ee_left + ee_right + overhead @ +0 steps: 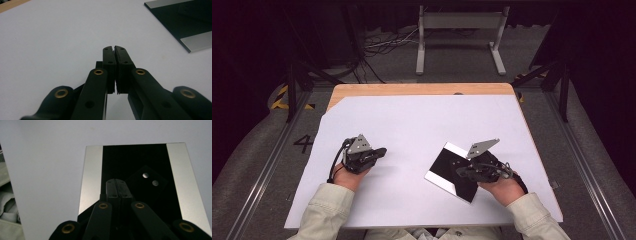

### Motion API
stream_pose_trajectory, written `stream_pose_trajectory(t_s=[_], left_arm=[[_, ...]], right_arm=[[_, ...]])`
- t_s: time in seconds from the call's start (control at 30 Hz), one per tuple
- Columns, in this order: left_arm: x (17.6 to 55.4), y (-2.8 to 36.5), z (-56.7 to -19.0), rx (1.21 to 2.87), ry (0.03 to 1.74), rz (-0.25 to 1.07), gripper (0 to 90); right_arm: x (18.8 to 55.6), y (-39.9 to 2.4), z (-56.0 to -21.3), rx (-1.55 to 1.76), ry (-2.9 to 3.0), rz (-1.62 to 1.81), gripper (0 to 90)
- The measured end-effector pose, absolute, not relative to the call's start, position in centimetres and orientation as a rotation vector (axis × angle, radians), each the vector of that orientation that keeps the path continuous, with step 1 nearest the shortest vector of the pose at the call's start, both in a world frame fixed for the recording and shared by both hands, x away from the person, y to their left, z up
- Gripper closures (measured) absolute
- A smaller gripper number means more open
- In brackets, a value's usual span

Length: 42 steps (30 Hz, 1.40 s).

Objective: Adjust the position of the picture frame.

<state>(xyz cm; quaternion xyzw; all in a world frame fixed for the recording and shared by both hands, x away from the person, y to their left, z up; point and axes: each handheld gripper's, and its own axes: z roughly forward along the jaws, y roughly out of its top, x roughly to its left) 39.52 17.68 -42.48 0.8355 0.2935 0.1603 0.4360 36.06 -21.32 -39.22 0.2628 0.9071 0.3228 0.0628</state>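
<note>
A flat rectangular plate (pixel 447 165), glossy black with silvery strips along two opposite edges, lies on the white sheet (pixel 412 125) right of centre. My right gripper (pixel 460 172) hovers over its near part, jaws shut with nothing between them. The right gripper view looks down on the plate (pixel 135 162), the shut gripper (pixel 118 181) over its black middle, which mirrors the gripper's underside. My left gripper (pixel 382 150) rests over bare white sheet at the left, pointing right, jaws shut and holding nothing. In the left gripper view, the closed gripper (pixel 114 47) aims across the sheet, the plate (pixel 180 20) at upper right.
The white sheet covers most of a wooden table (pixel 412 89), whose far edge shows as a bare strip. Beyond it stand a metal frame (pixel 459 30) and cables on the floor. Pale sleeves (pixel 324 210) come in from the bottom edge.
</note>
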Motion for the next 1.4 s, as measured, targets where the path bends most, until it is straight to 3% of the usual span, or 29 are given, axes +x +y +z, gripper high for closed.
stream_pose_trajectory(t_s=[0.73, 1.4], left_arm=[[39.6, 17.6, -42.5, 2.085, 0.722, 0.398, 86.4], [39.6, 17.5, -42.5, 2.089, 0.721, 0.396, 85.7]], right_arm=[[32.6, -20.1, -41.0, 0.686, 2.929, 0.911, 90.0], [32.1, -19.4, -42.0, 0.652, 2.999, 0.705, 90.0]])
